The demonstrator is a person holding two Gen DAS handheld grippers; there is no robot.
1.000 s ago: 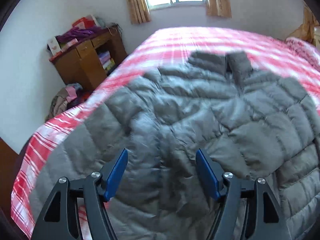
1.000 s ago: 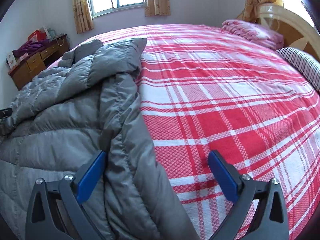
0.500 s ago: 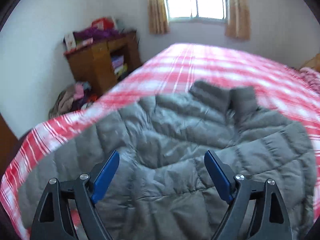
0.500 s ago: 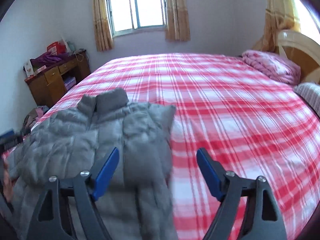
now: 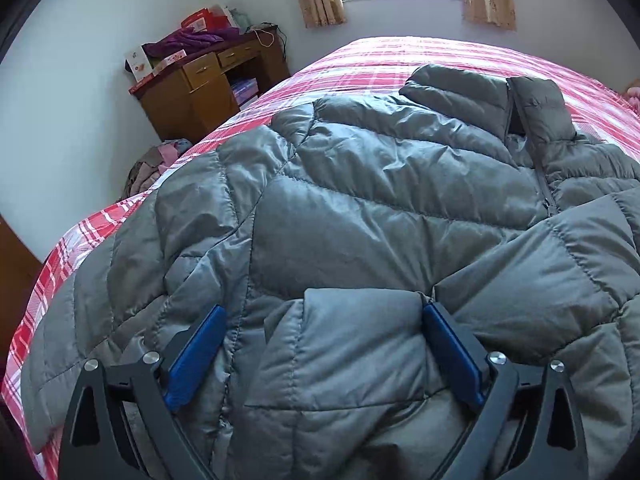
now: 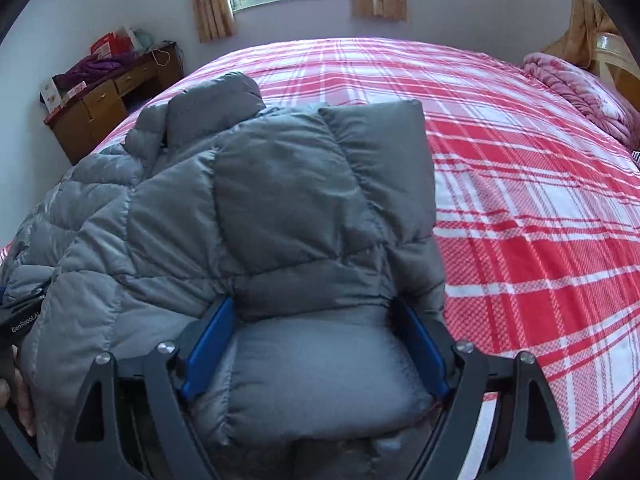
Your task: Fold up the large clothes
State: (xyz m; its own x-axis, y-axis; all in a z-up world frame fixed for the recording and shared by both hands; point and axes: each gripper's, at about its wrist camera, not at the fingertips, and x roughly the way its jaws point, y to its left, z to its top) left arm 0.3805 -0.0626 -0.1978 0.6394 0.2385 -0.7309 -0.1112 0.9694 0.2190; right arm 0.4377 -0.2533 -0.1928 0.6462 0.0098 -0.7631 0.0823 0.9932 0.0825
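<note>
A grey quilted puffer jacket [image 5: 380, 208] lies on the red plaid bed, collar toward the window, both sleeves folded in over the front. My left gripper [image 5: 324, 354] is open, its blue pads either side of a puffy fold at the jacket's near left part, pressed down into it. My right gripper [image 6: 316, 356] is open too, its pads straddling a puffy section of the jacket [image 6: 280, 184] near its right edge, below the folded-in sleeve. The left gripper's handle [image 6: 20, 324] shows at the left edge of the right wrist view.
The red and white plaid bedspread [image 6: 520, 184] stretches to the right. A wooden desk [image 5: 208, 84] with clutter stands by the left wall, clothes heaped on the floor [image 5: 156, 160] beside it. Pink bedding [image 6: 576, 88] and a headboard lie at far right. A window is behind.
Both grippers have dropped from above the jacket down onto its near end. Puffy folds now sit between the open jaws of each.
</note>
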